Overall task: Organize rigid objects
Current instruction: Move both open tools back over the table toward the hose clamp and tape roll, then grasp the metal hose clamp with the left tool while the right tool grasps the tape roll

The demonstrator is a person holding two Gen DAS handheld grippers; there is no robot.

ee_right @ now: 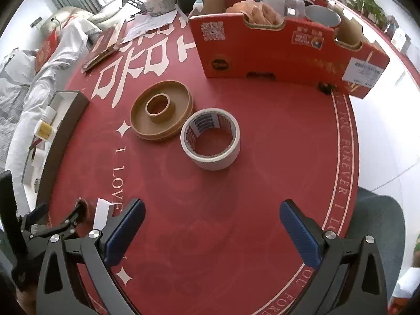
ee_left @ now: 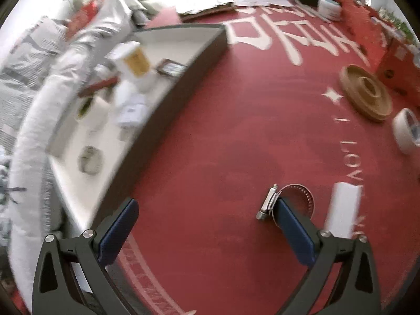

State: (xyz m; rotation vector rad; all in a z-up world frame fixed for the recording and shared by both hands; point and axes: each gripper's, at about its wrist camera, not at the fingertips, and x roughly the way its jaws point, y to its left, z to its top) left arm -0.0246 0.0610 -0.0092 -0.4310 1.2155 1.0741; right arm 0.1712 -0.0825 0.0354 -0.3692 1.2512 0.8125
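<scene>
Left wrist view: left gripper [ee_left: 207,220] fingers apart, one beside a hose clamp [ee_left: 286,200] on the red worktop [ee_left: 223,131]; right gripper [ee_right: 212,223] fingers apart, facing a tape roll [ee_right: 210,139].

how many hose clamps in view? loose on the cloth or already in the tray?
2. One hose clamp lies on the red cloth, partly behind the left gripper's finger. What looks like a second clamp, blurred, lies in the tray. Others may be hidden there.
</scene>
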